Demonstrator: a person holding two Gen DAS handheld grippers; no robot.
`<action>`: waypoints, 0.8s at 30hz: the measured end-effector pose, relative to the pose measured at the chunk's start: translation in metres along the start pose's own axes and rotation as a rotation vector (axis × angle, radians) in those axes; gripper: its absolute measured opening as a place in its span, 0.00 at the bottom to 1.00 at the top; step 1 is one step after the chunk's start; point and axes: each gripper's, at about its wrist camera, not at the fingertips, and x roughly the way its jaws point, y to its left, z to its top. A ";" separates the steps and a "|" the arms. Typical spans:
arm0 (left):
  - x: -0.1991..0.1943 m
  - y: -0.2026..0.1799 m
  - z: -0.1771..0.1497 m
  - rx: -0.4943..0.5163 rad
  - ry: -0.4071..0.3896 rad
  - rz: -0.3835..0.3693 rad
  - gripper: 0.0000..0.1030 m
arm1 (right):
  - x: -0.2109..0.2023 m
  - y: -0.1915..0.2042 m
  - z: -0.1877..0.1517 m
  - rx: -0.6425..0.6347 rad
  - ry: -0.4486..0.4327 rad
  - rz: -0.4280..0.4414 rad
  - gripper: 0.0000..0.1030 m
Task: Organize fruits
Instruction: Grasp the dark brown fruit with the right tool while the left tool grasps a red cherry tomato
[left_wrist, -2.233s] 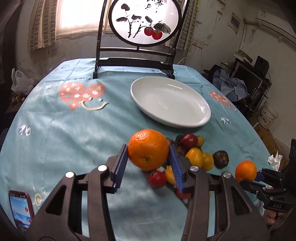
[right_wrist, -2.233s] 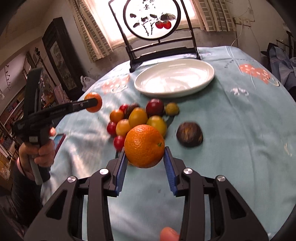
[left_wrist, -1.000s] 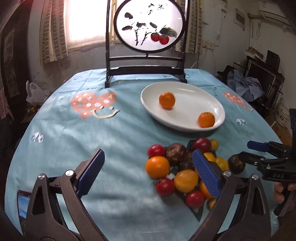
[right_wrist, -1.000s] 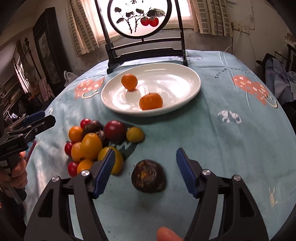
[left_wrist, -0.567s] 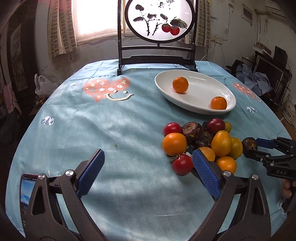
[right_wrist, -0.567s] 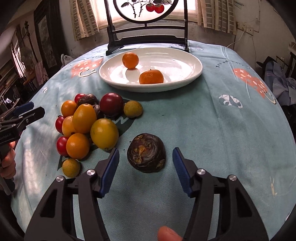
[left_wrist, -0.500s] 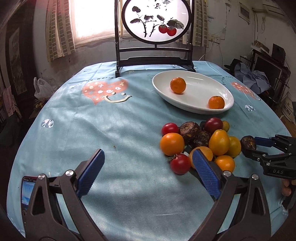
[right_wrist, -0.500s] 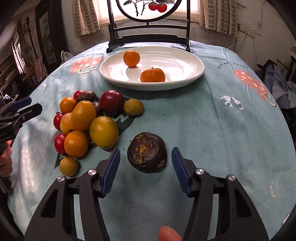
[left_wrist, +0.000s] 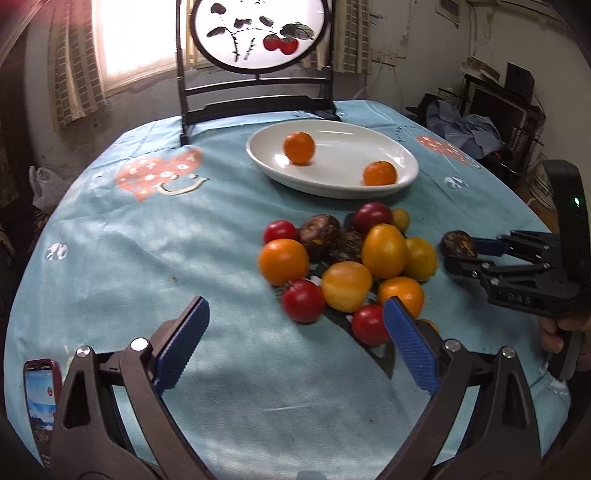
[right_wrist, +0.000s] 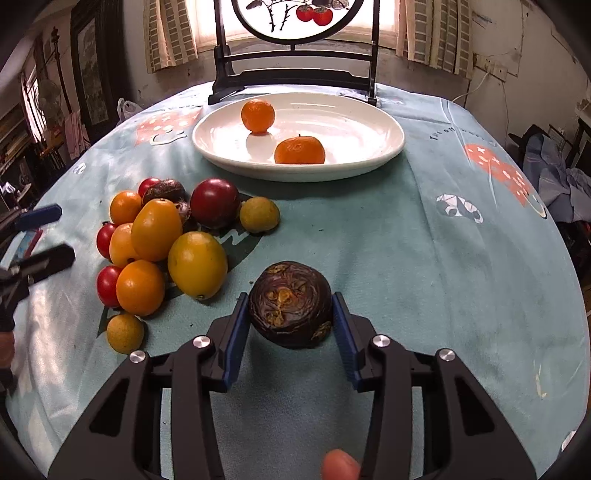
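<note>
Closing since the previous frame, the right gripper fingers now bracket the dark wrinkled fruit; round skin may slip. Left gripper open, empty.

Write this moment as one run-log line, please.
right gripper: closing around dark fruit | left gripper: open, empty | plate: two oranges

A phone is cut off at the left wrist view's lower left edge. Behind the pile, dark fruits are partly hidden by the yellow fruits, and a small fruit hides behind the blue pad.
</note>
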 end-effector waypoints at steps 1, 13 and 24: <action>0.001 -0.005 -0.002 0.021 0.008 -0.031 0.91 | -0.001 -0.003 0.000 0.015 -0.003 0.002 0.43; 0.023 -0.028 -0.013 0.108 0.114 -0.145 0.45 | -0.004 -0.009 0.001 0.055 -0.006 -0.008 0.43; 0.039 -0.030 -0.007 0.095 0.147 -0.158 0.32 | -0.007 -0.009 0.002 0.062 -0.016 -0.004 0.43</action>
